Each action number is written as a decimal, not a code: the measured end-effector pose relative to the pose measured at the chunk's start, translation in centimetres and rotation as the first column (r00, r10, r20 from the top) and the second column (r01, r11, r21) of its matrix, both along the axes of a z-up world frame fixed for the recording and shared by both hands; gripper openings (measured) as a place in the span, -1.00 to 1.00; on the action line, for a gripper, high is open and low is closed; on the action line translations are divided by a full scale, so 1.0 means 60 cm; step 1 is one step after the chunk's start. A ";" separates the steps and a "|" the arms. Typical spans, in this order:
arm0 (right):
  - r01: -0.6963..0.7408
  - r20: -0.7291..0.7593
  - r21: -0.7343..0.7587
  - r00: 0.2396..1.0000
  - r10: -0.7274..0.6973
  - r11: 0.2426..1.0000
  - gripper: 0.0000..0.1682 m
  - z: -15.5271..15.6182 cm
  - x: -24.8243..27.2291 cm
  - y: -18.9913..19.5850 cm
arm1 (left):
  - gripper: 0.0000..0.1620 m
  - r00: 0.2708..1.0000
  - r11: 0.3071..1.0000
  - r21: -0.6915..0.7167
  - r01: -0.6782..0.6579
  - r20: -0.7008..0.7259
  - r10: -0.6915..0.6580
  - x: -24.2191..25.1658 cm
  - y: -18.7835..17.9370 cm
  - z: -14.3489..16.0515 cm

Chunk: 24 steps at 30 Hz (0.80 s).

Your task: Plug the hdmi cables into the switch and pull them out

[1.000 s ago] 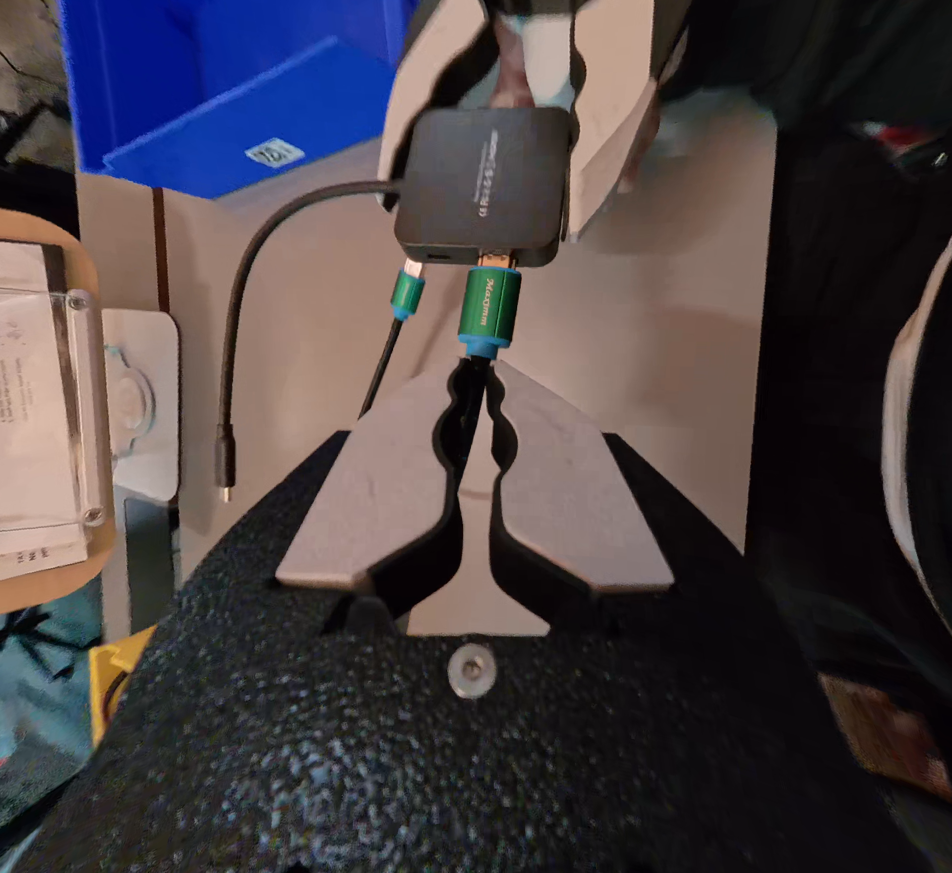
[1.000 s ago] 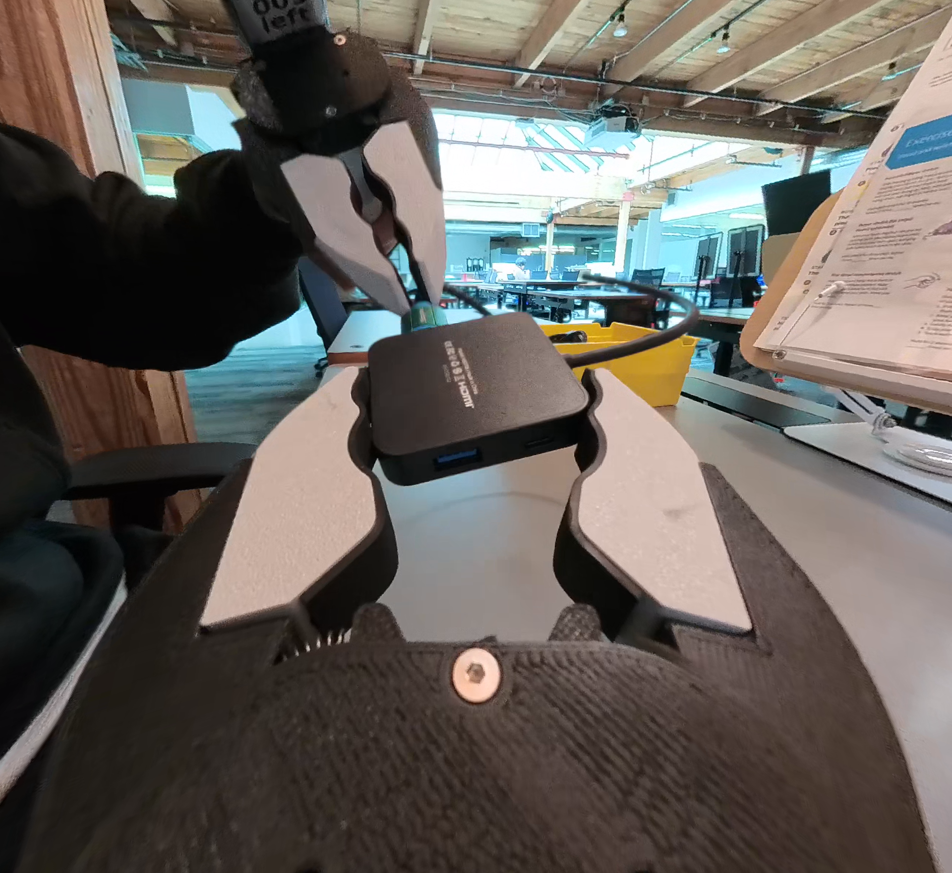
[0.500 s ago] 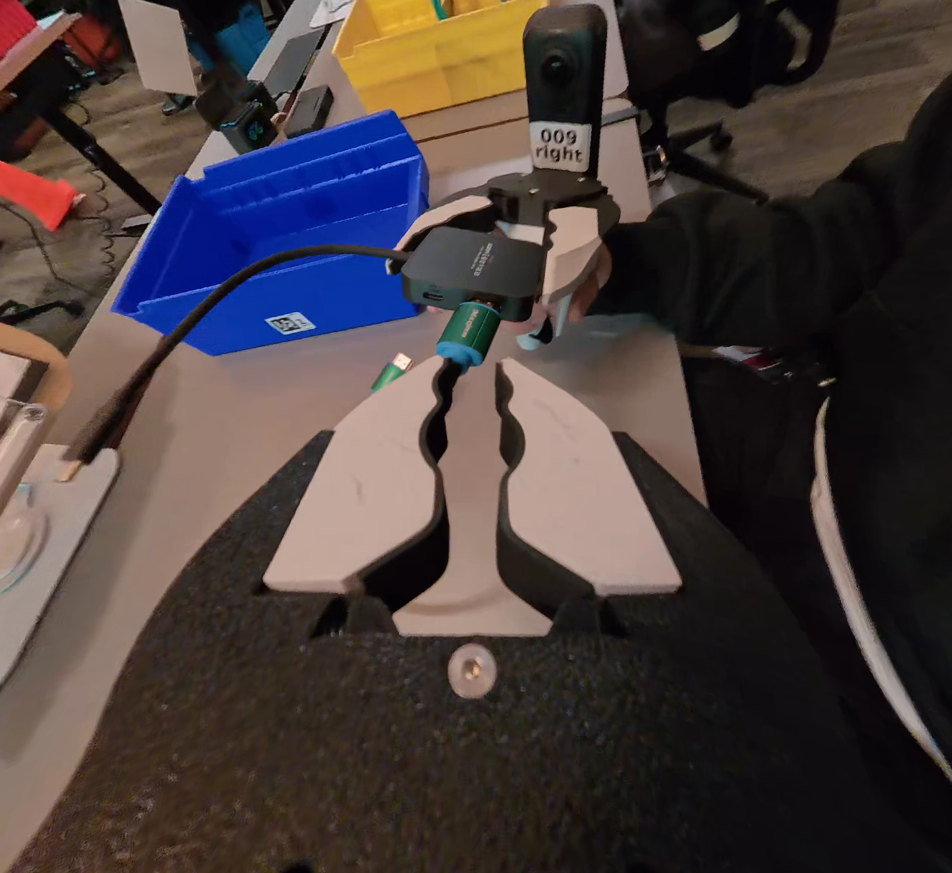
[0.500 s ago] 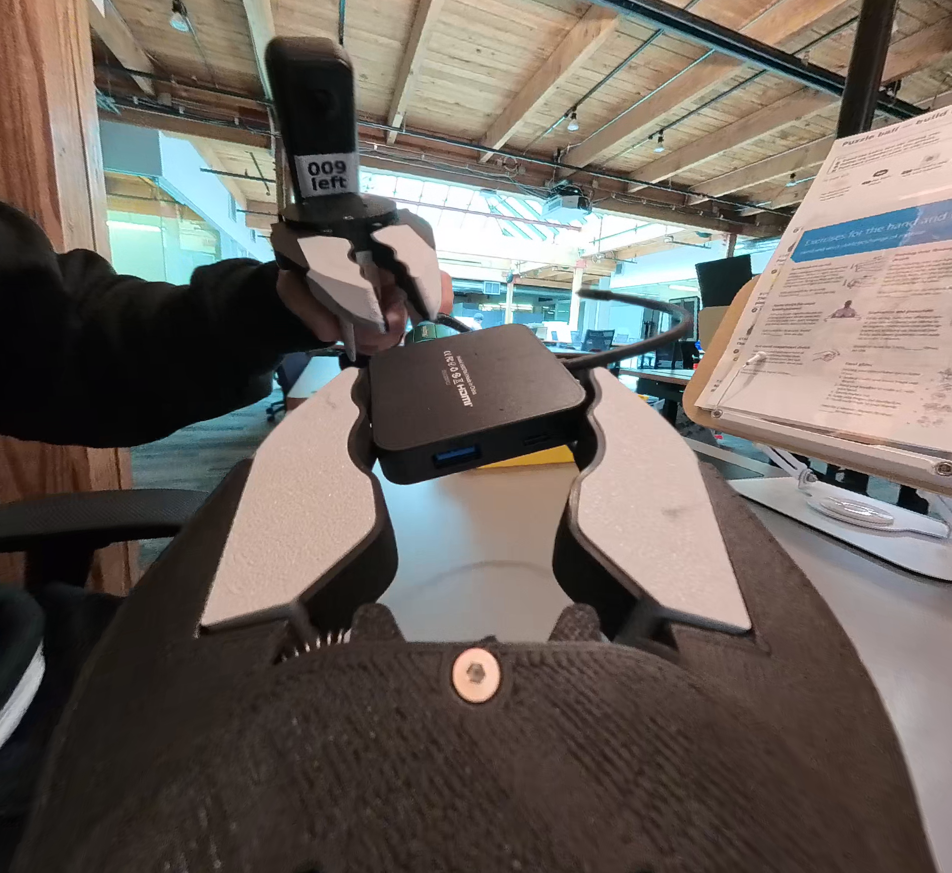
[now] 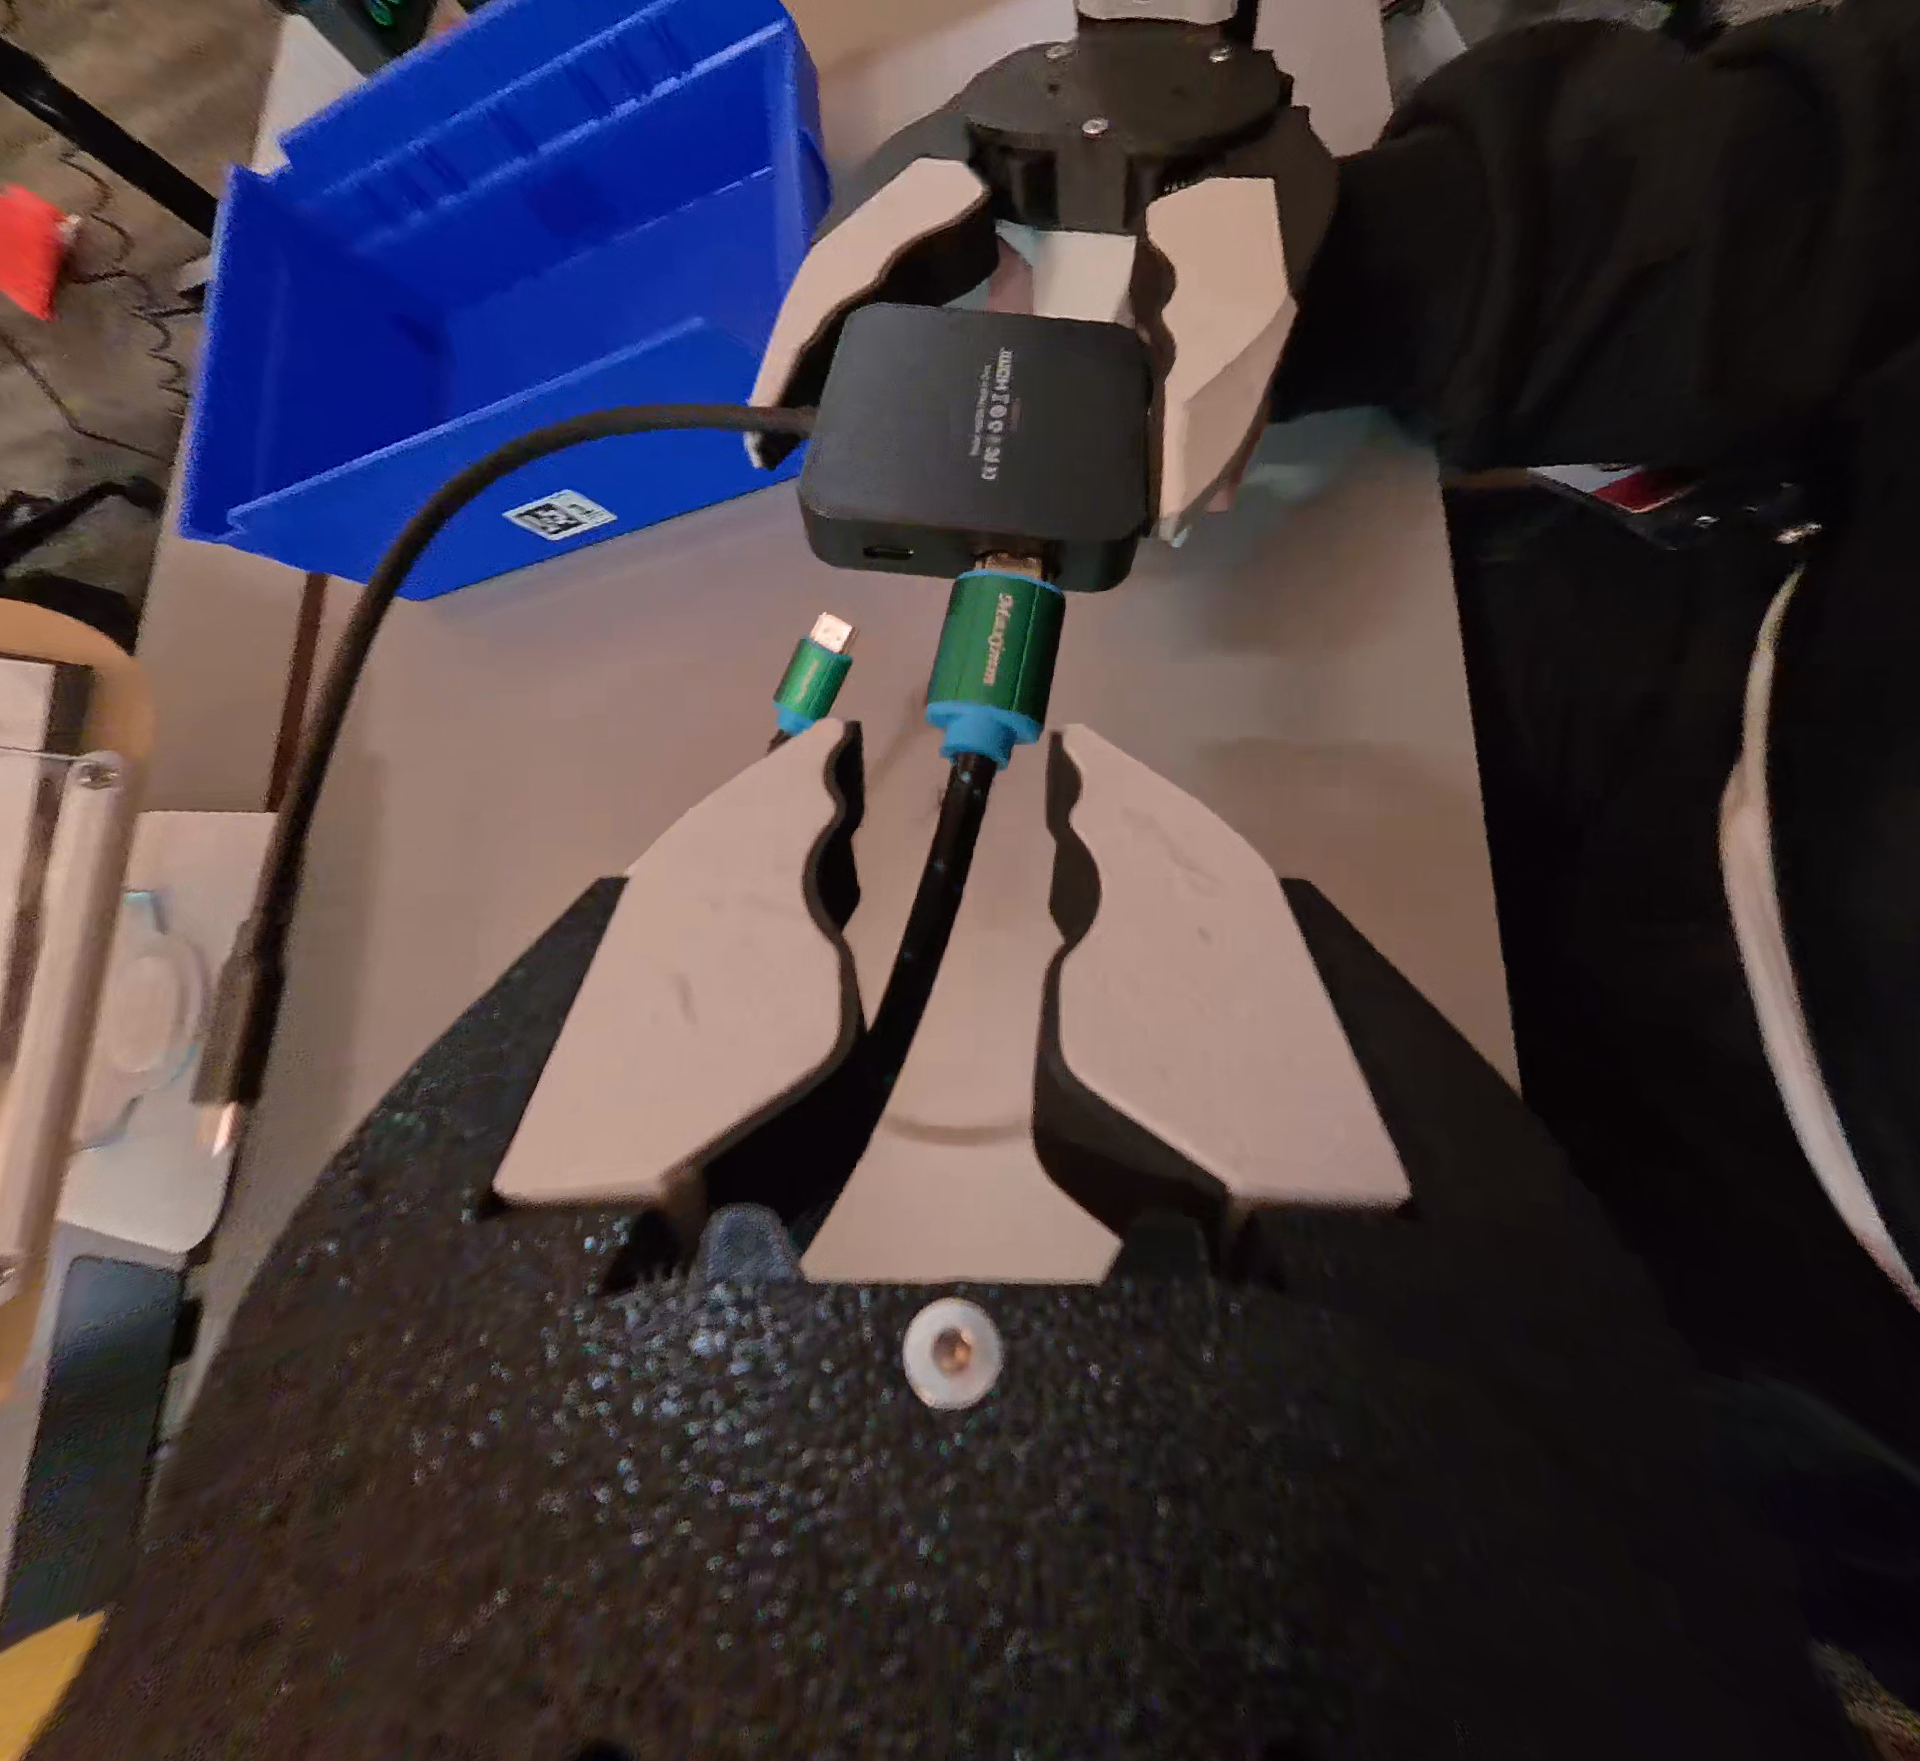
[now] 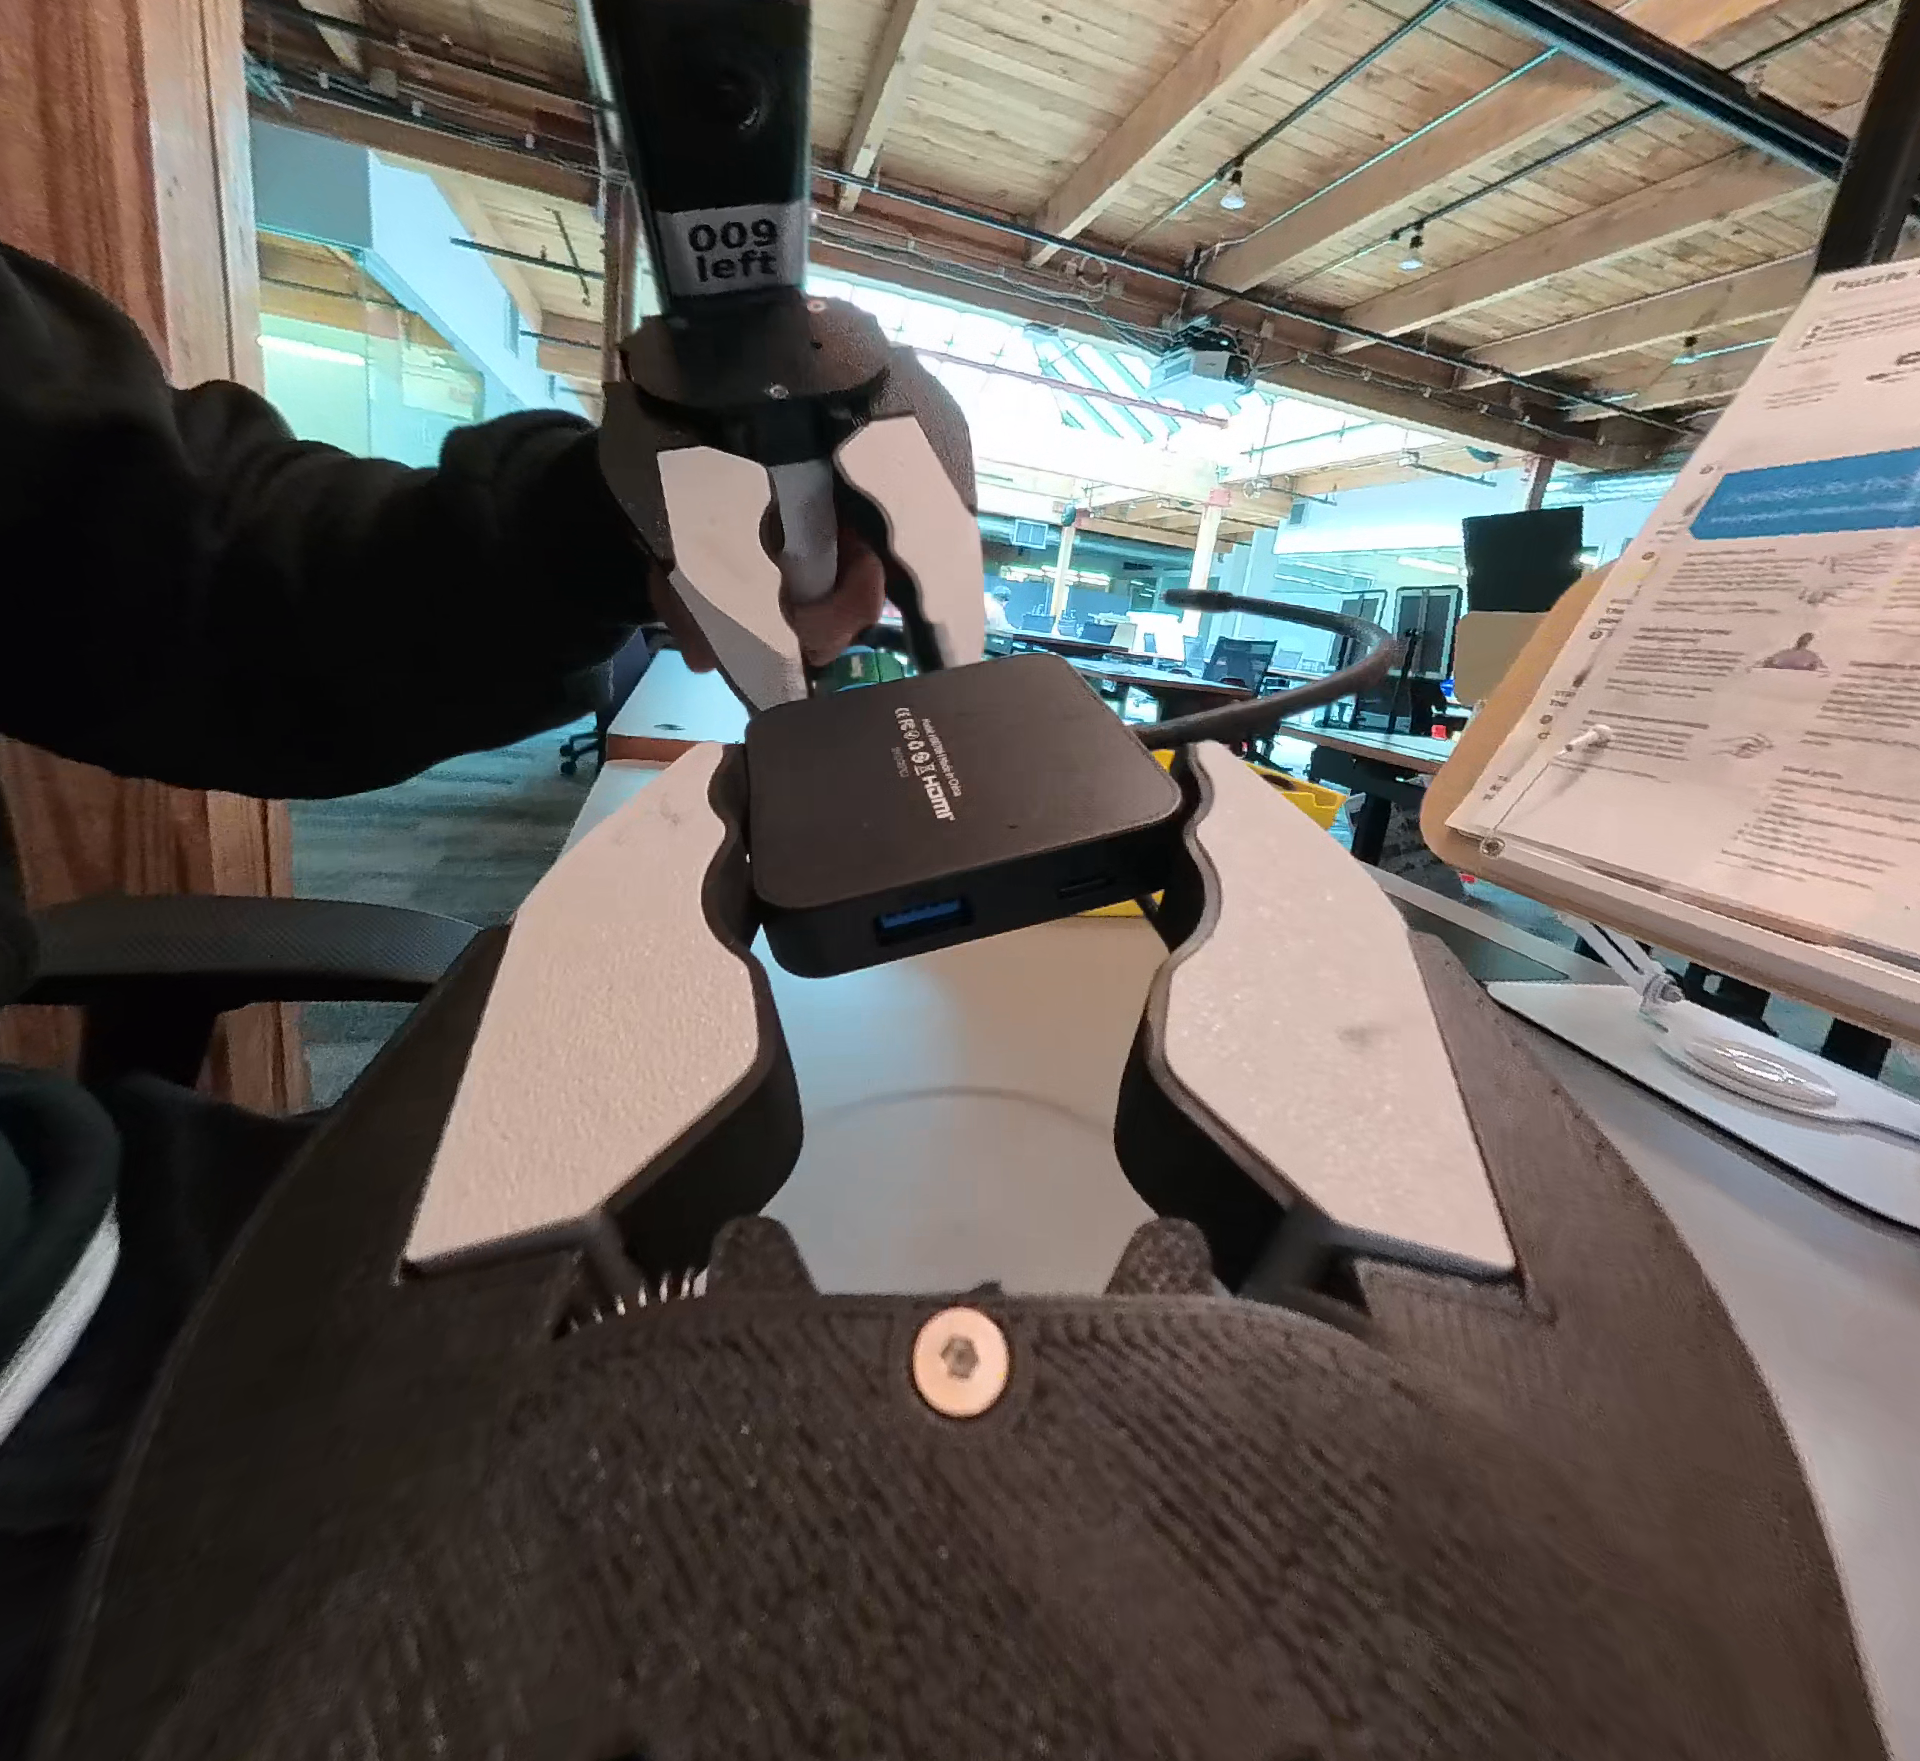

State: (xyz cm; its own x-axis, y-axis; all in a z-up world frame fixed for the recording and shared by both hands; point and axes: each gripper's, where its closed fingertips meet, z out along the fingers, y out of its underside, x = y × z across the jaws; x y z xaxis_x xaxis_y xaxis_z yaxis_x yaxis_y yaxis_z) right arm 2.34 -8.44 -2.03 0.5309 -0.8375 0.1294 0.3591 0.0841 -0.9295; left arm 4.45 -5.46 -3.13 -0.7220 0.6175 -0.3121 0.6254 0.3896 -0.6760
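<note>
— Sitting between the tips of the right gripper (image 6: 961, 828) is the switch (image 6: 951, 792), a flat black square box with rounded corners, pale print on its top face and two ports, one of them blue, on the edge nearest that camera. Both fingers press its sides, so it is pinched and held up off the table (image 5: 1247, 672).

— And from the other side?

— In the left wrist view the switch (image 5: 982, 438) sits at about twelve o'clock from the left gripper (image 5: 951, 740). A green HDMI plug (image 5: 995, 657) with a blue collar is seated in the edge facing that camera, a strip of metal showing at the port. Its black cable (image 5: 935, 890) runs down toward six o'clock through the gap between the left fingers.

— Is the left gripper gripping that cable?

— No. Its fingers are spread, with clear space on either side of the cable. The tips sit just below the plug's blue collar.

— Anything else attached?

— A thicker black lead (image 5: 343, 651) leaves the switch at nine o'clock and curves down to a loose connector at the left. A second, smaller green plug (image 5: 816, 677) lies on the table at ten o'clock from the left tips, apart from the switch.

— Surroundings?

— A blue bin (image 5: 436, 277) stands at eleven o'clock behind the switch, and a stand with a printed sheet (image 6: 1714, 672) is at two o'clock in the right wrist view.
</note>
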 end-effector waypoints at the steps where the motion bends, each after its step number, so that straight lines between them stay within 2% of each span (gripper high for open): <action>1: 0.001 0.001 -0.004 1.000 -0.001 1.000 -0.07 0.000 0.001 0.002 | -0.66 0.999 1.000 0.004 0.017 -0.028 -0.017 -0.006 0.001 0.000; 3: -0.004 0.003 -0.006 1.000 0.004 1.000 -0.07 0.000 0.001 0.004 | -0.74 0.997 0.999 0.010 0.034 -0.070 -0.034 -0.014 0.003 0.001; 8: 0.010 -0.011 -0.023 1.000 -0.010 1.000 -0.07 -0.006 0.004 0.003 | -0.74 0.997 1.000 0.008 0.028 -0.076 -0.027 -0.010 0.002 -0.004; 12: 0.006 -0.042 -0.030 0.999 -0.007 1.000 -0.07 -0.009 0.009 0.008 | -0.75 1.000 0.999 0.015 0.029 -0.006 -0.029 -0.007 0.007 -0.008; 16: 0.017 -0.089 -0.102 0.996 -0.026 0.995 -0.07 -0.025 0.017 0.018 | -0.76 0.996 0.998 0.055 0.020 0.088 -0.025 0.001 0.012 -0.027; 20: 0.005 -0.063 -0.029 0.998 -0.007 1.000 -0.07 -0.014 0.017 0.016 | -0.75 1.000 1.000 0.011 0.014 0.015 -0.014 -0.004 0.008 -0.008; 24: 0.025 -0.043 -0.054 0.999 -0.027 0.998 -0.07 -0.015 0.017 0.015 | -0.75 1.000 1.000 -0.008 -0.015 0.019 0.015 -0.003 0.008 -0.009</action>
